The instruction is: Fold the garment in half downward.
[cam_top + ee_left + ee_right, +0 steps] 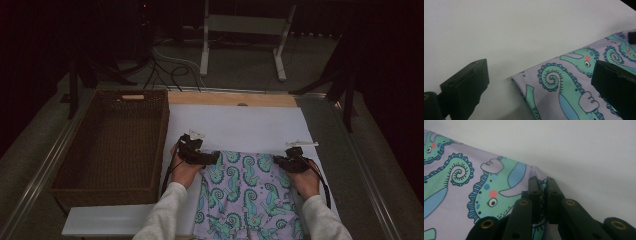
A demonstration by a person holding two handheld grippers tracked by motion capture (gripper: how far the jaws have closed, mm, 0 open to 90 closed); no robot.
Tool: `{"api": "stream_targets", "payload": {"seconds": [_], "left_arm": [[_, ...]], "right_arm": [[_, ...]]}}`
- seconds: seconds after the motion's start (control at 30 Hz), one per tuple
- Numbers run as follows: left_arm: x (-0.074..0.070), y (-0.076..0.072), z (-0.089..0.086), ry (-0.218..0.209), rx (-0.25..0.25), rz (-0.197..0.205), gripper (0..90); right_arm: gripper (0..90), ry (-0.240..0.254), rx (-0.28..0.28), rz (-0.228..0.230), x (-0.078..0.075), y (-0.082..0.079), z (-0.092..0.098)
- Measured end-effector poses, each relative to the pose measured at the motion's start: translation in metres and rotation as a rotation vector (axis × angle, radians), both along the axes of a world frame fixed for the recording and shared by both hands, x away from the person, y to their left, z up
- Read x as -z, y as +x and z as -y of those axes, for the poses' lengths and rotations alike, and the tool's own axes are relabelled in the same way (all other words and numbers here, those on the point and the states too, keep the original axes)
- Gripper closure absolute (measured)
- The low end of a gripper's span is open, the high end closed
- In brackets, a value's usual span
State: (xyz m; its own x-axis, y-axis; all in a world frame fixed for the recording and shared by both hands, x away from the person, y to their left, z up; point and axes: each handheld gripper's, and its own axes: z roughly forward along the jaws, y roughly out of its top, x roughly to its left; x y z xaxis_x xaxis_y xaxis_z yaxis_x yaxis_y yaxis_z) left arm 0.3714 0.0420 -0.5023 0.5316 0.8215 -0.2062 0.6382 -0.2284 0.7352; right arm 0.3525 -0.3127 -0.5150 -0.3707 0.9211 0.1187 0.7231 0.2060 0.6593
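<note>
Standing beside the seahorse cloth (247, 192), wicker basket (75, 170) holds nothing.

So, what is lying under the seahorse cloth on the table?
The seahorse cloth lies flat on the white board, which shows bare along its far edge. Whatever is beneath the cloth's middle is covered. The right claw pinches its corner.

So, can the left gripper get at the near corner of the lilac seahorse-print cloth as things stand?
Probably yes. The left gripper stands open, with the corner of the lilac seahorse-print cloth lying flat between its jaws on the white tabletop, and nothing covers it. The right gripper is already shut on the opposite corner.
</note>
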Motion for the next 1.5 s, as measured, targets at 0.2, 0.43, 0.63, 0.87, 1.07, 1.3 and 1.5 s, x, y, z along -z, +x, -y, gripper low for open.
{"api": "stream_targets", "payload": {"seconds": [0.2,0.43,0.63,0.87,1.07,1.3,1.5], "left_arm": [[0.009,0.009,0.002,0.021,-0.022,-0.052,13.9],[0.018,0.016,0.004,0.063,-0.023,-0.086,26.8],[0.017,0.015,0.011,0.099,0.014,-0.079,55.0],[0.015,0.019,0.020,0.115,0.035,-0.092,74.9],[0.014,0.020,0.021,0.084,0.029,-0.088,85.3],[0.008,0.022,0.016,0.075,-0.012,-0.060,86.7],[0.004,0.028,0.011,0.082,-0.040,-0.045,86.9]], "right_arm": [[85.8,-0.013,0.001,0.018,-0.003,0.002,0.002],[85.9,-0.029,-0.008,0.027,-0.004,0.003,0.003],[85.9,-0.052,-0.010,0.032,-0.007,0.006,0.007],[85.9,-0.075,-0.041,0.047,-0.011,0.014,0.006],[85.9,-0.100,-0.047,0.067,-0.015,0.020,0.005],[85.8,-0.093,-0.028,0.078,-0.017,0.031,0.004],[85.6,-0.066,-0.008,0.078,-0.013,0.041,-0.001]]}}
